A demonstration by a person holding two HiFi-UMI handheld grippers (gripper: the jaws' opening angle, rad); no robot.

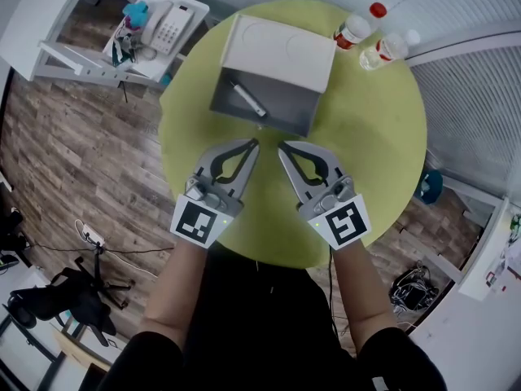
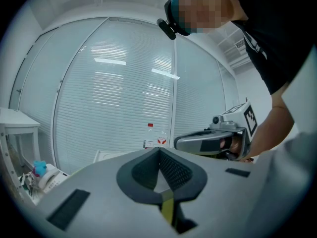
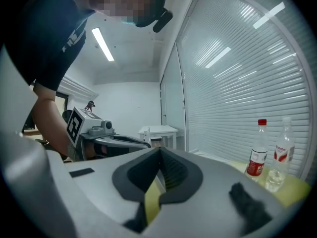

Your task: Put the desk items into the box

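Note:
An open grey box (image 1: 269,96) with its white lid (image 1: 282,51) folded back stands at the far middle of the round yellow-green table (image 1: 383,153). A dark pen-like item (image 1: 247,98) lies inside the box. My left gripper (image 1: 255,143) and right gripper (image 1: 282,147) hover side by side just in front of the box, tips nearly touching each other. Both are shut with nothing between the jaws. In the left gripper view the jaws (image 2: 159,150) meet at the tip, and the right gripper (image 2: 213,140) shows alongside. In the right gripper view the jaws (image 3: 159,151) are likewise closed.
Two water bottles (image 1: 352,31) (image 1: 387,50) stand at the table's far right edge. A white side table (image 1: 159,35) with a phone and small items sits beyond the table's left side. A power strip and cables (image 1: 91,236) lie on the wooden floor.

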